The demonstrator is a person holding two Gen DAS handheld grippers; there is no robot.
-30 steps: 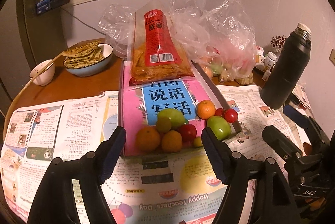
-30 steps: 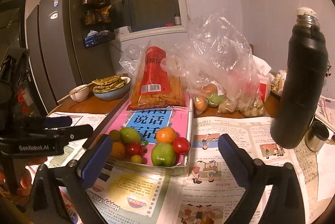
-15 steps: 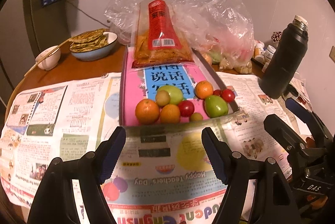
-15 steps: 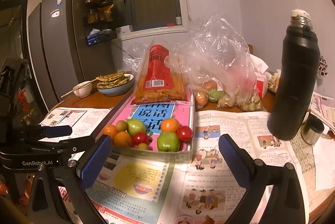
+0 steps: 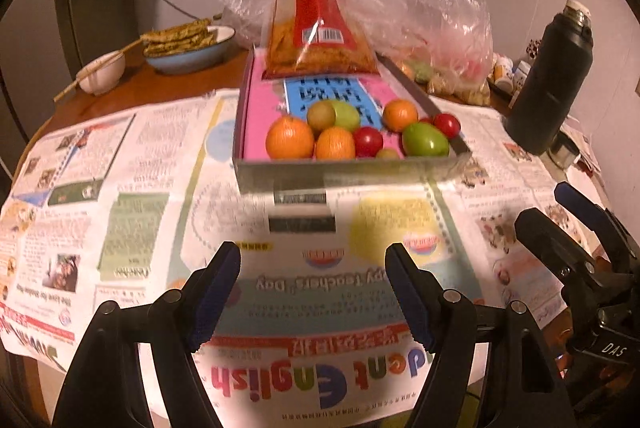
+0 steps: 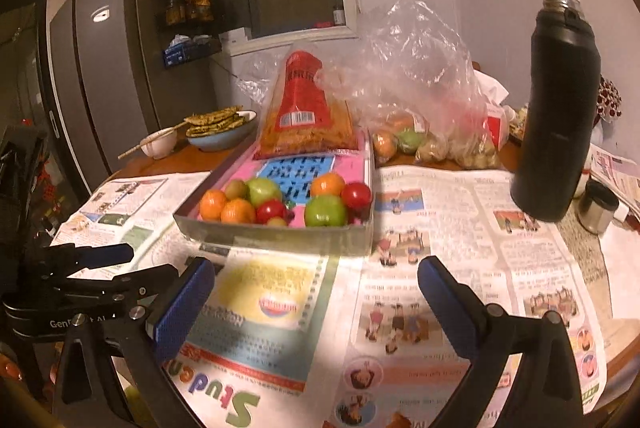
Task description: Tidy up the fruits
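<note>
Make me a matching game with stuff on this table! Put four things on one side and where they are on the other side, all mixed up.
Things:
1. oranges
2. flatbreads
3. chopsticks
4. black flask

Places:
A. standing upright on the newspaper, to the right of the box
B. lying across the small white bowl
C. piled in the blue bowl
D. in the near end of the shallow box with the pink lining

Pairs: 1-D, 2-C, 3-B, 4-A
</note>
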